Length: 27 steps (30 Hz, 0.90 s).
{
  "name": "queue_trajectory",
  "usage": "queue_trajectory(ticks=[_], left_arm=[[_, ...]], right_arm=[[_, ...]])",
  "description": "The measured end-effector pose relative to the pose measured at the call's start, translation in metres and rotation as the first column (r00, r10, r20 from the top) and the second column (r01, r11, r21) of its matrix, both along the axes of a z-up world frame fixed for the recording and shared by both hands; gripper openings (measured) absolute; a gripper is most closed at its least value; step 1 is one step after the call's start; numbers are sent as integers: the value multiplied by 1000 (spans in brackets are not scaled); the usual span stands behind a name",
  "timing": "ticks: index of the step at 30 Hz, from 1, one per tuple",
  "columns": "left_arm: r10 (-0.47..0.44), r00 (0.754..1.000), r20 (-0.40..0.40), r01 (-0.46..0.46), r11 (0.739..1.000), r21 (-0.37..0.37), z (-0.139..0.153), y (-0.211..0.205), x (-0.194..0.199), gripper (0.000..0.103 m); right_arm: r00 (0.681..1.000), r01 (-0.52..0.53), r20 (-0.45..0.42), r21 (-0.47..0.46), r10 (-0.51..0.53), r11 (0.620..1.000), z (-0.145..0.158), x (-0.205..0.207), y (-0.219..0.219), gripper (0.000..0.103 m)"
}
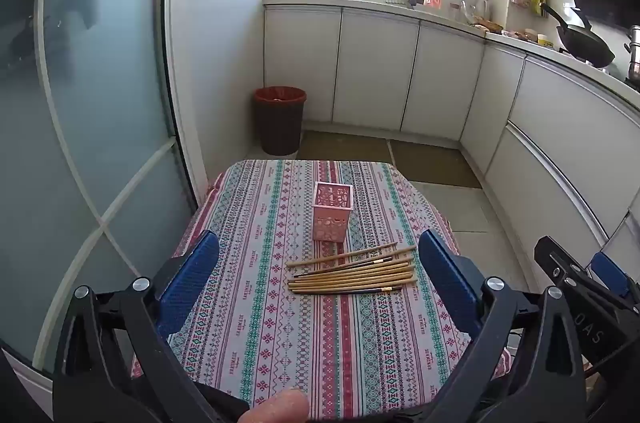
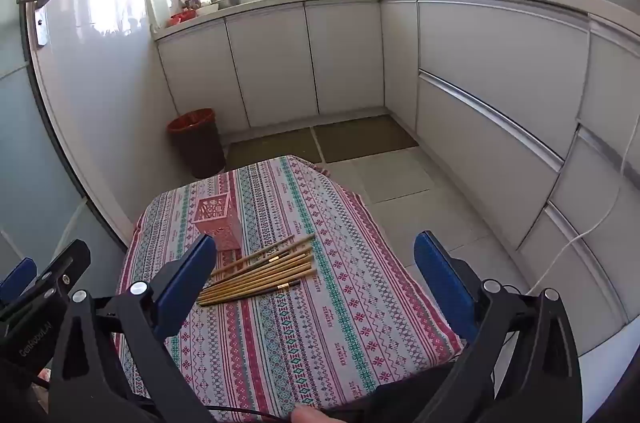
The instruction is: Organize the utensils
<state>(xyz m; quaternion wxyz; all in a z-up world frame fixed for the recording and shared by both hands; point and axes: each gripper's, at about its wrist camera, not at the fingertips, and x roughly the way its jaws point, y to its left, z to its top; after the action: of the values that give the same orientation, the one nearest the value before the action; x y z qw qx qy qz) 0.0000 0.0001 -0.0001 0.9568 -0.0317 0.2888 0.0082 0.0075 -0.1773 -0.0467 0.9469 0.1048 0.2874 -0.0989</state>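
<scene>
- Both the left hand-held gripper (image 1: pixel 319 275) and the right hand-held gripper (image 2: pixel 316 275) were held spread wide, empty, above the desk (image 1: pixel 256 335).
- The chopsticks (image 1: pixel 352 273) were laid beside the pink holder (image 1: pixel 333 212).

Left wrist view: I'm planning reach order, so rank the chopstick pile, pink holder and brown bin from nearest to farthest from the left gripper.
1. Chopstick pile: on the tablecloth, just ahead of the open left gripper.
2. Pink holder: upright behind the pile, mid-table.
3. Brown bin: on the floor beyond the table, left.
</scene>
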Motion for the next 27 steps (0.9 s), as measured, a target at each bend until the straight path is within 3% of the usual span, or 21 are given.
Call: queue_trajectory(ticks=[27], left_arm=[[1,1000,-5,-1,1000,7,-8,1,0,96]], right_arm=[[1000,-8,-25,1,8,1000,-5,5,2,96]])
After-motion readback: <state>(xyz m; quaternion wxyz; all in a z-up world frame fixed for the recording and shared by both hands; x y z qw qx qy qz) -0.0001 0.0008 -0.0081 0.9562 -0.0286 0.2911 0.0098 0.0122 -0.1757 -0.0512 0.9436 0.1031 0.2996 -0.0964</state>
